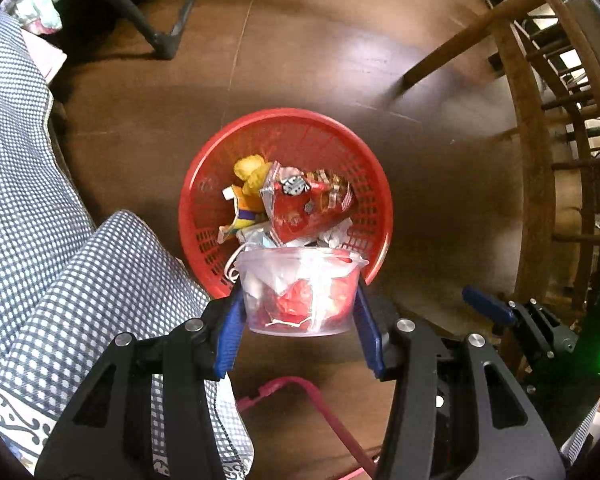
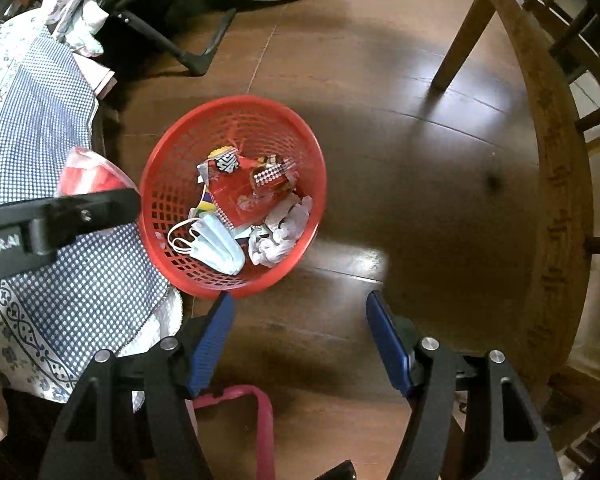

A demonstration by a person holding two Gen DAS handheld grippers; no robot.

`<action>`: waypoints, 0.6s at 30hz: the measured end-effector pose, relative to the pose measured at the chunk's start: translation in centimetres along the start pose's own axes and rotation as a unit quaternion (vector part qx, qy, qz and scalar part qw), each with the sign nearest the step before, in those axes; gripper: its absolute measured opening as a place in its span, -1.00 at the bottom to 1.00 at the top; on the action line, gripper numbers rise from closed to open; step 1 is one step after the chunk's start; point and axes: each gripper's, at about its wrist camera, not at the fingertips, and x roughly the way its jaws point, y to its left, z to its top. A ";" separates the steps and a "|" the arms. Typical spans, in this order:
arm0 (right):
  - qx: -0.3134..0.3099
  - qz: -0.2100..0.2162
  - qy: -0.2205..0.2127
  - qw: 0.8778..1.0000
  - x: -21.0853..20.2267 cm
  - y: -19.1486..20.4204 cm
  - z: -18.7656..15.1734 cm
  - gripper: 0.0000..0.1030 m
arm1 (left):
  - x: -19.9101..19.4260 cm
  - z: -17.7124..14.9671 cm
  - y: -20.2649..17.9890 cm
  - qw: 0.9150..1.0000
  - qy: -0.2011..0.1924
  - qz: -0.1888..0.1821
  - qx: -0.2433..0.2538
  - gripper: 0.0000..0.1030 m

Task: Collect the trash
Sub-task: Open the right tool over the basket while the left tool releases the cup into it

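Dark wooden floor [image 2: 380, 160] fills the background of both views. Between the fingers of the left gripper [image 1: 300, 312] a clear plastic cup [image 1: 300, 292] stuffed with red and white wrappers is clamped. Just ahead of it sits a red basket [image 1: 220, 152] holding a red snack bag [image 1: 300, 208], a face mask [image 2: 216, 244] and crumpled tissue [image 2: 280, 232]. The right gripper [image 2: 300, 340] is spread wide, gripping nothing, with the basket just beyond its left fingertip. A checked cloth [image 1: 28, 160] lies left; a wooden chair [image 2: 556, 200] stands right.

the plastic cup [image 1: 300, 296] sits between the left gripper's [image 1: 298, 328] fingers above the near rim of the basket [image 1: 220, 152], which holds a snack wrapper [image 1: 304, 208], face mask [image 2: 220, 244] and tissue [image 2: 280, 232]; checked cloth [image 1: 40, 184] lies left.
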 end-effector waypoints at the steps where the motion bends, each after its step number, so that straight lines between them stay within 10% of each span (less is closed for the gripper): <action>1: 0.000 -0.001 -0.001 1.000 -0.1 0.0 0.0 0.31 | 0.1 0.0 0.0 1.000 0.004 -0.004 0.000 0.00; 8: -0.007 -0.012 -0.013 1.000 -1.3 0.3 0.1 0.47 | -0.8 0.1 0.6 1.000 -0.020 -0.007 -0.019 0.68; 18: -0.035 0.014 -0.066 0.997 -5.1 0.6 -0.7 0.87 | -8.4 -3.0 -1.0 0.987 -0.150 0.063 -0.007 0.73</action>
